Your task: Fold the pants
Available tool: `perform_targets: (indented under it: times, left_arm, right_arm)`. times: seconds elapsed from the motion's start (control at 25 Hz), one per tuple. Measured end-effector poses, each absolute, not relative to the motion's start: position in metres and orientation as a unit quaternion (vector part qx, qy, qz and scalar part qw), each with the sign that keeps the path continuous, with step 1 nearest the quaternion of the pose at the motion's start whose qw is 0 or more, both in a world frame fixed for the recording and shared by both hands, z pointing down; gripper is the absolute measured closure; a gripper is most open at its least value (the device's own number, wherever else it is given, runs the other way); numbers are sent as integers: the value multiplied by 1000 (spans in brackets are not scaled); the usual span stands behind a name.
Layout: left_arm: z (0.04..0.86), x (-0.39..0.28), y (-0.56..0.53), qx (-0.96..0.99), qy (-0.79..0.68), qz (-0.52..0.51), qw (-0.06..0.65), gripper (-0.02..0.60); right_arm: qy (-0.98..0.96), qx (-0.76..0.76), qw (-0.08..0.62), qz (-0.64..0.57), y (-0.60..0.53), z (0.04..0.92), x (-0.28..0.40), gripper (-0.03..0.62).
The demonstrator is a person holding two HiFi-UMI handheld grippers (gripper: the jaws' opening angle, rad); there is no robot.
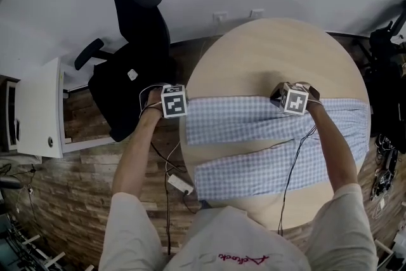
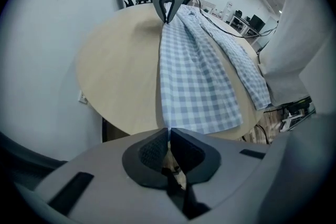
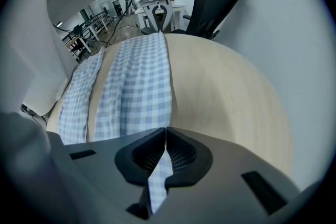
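Blue-and-white checked pants (image 1: 254, 143) lie flat across the round wooden table (image 1: 279, 47), both legs running toward the left. My left gripper (image 1: 174, 102) is at the far leg's left end, by the table's left rim. In the left gripper view its jaws (image 2: 169, 131) are shut on the cloth edge (image 2: 194, 81). My right gripper (image 1: 294, 99) sits on the far edge of the pants, right of the middle. The right gripper view shows it (image 3: 165, 131) shut on checked cloth (image 3: 137, 86), with a strip of that cloth pinched between its pads.
A black office chair (image 1: 136, 28) stands just beyond the table's left side. A white cabinet (image 1: 39, 108) is at far left. A power strip (image 1: 180, 183) and cables lie on the wood floor. Dark equipment (image 1: 387, 73) stands at the right. A cable (image 1: 293, 162) crosses the pants.
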State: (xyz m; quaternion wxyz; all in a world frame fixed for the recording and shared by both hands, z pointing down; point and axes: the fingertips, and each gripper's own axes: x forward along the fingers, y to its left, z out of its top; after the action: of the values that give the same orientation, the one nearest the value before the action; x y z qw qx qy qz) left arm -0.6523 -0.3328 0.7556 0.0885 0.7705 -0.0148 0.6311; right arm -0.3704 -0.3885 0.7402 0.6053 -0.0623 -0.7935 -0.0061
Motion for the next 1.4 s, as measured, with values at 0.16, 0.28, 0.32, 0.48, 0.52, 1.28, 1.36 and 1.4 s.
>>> perform_targets:
  times: [0.16,0.28,0.32,0.48,0.52,1.28,1.36,1.4]
  left_arm:
    - [728,-656,-341,775,-49,626,65,538]
    - [700,-659,-347,779,-76,621,45,538]
    - [690,-659,-348,780,-85,619,38,538]
    - [651,-655,-346,780,-120,615,4,538]
    - [642,-652,-344,779,-128,614,-5,539]
    - [629,-619,-167,757,-219,614,-44,538]
    - [632,-613,-147,757,-223,613,-45,538]
    - [632,-609,-137,757,-226,612,-47,538]
  right_arm:
    - [-807,-26,590,-30,-401,711,-369,557]
    - [-812,-1,581,-52,-408,683,-367,557]
    - [-814,7,578,-61,-409,673,-366,557]
    - [-821,46,561,-99,-407,633,-359,557]
    - [-822,57,556,-108,-406,623,-356,557]
    - [-831,47,524,-180,-223,596,-316,557]
    - [-829,39,527,-185,-203,601,-310,557]
    - [-828,37,528,-187,-193,603,-307,557]
